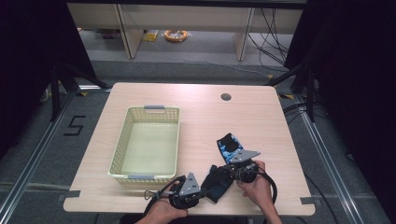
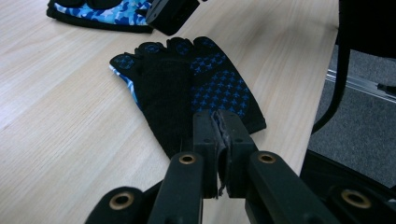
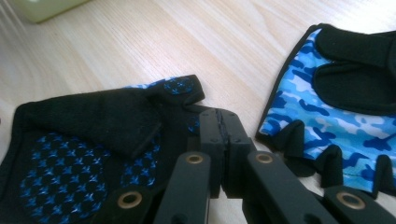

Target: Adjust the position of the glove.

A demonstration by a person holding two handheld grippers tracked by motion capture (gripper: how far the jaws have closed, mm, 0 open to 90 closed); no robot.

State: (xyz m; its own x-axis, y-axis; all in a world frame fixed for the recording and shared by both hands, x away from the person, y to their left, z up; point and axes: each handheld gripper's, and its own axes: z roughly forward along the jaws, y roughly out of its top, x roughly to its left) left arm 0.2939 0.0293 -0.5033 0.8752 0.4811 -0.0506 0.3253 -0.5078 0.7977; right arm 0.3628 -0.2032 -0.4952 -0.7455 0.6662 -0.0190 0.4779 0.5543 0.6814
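A black glove point(image 1: 218, 184) with blue dotted grip patches lies palm up near the table's front edge. In the left gripper view the black glove point(image 2: 187, 93) points its fingers away, and my left gripper point(image 2: 217, 116) is shut on its cuff edge. At the finger end of the black glove point(image 3: 93, 140), my right gripper point(image 3: 219, 114) is shut on the cloth. From above, the left gripper point(image 1: 207, 189) and the right gripper point(image 1: 227, 169) flank this glove. A blue camouflage glove point(image 1: 229, 145) point(image 3: 327, 116) lies just beyond, apart from both grippers.
A pale yellow plastic basket point(image 1: 120, 144) stands left of centre, its corner point(image 3: 42, 7) visible in the right gripper view. A round cable hole point(image 1: 226, 97) sits at the back right of the wooden table point(image 1: 196, 116). The front edge runs right beside the hands.
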